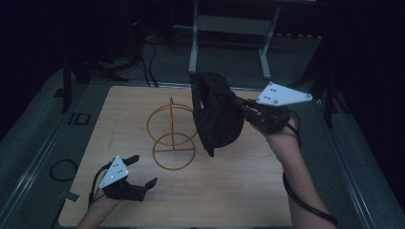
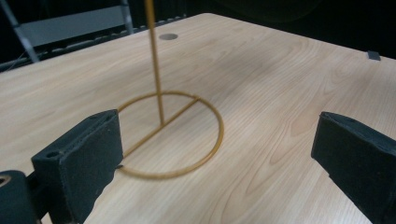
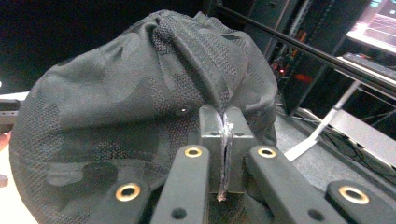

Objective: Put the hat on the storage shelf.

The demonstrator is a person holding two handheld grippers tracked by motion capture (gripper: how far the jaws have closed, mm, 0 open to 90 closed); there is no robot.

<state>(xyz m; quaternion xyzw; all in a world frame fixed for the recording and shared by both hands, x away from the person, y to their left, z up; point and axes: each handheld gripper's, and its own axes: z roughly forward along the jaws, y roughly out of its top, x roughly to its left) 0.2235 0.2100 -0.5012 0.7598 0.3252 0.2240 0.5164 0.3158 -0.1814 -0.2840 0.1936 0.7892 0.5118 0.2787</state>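
A black camouflage cap (image 1: 217,114) hangs in the air over the right half of the wooden table (image 1: 239,191). My right gripper (image 1: 241,109) is shut on its fabric (image 3: 140,93), the two pads (image 3: 212,135) pinching a fold. A golden wire stand (image 1: 173,136), with a ring base (image 2: 187,135), an upright rod and an upper ring, is at the table's middle, just left of the cap. My left gripper (image 1: 142,171) is open low over the table's front left, nothing between its pads (image 2: 84,158), pointing at the stand's base.
A metal frame (image 1: 229,28) stands on the floor beyond the table's far edge. Cables (image 1: 64,169) lie on the grey floor at the left. A small round hole (image 2: 168,36) is in the tabletop past the stand.
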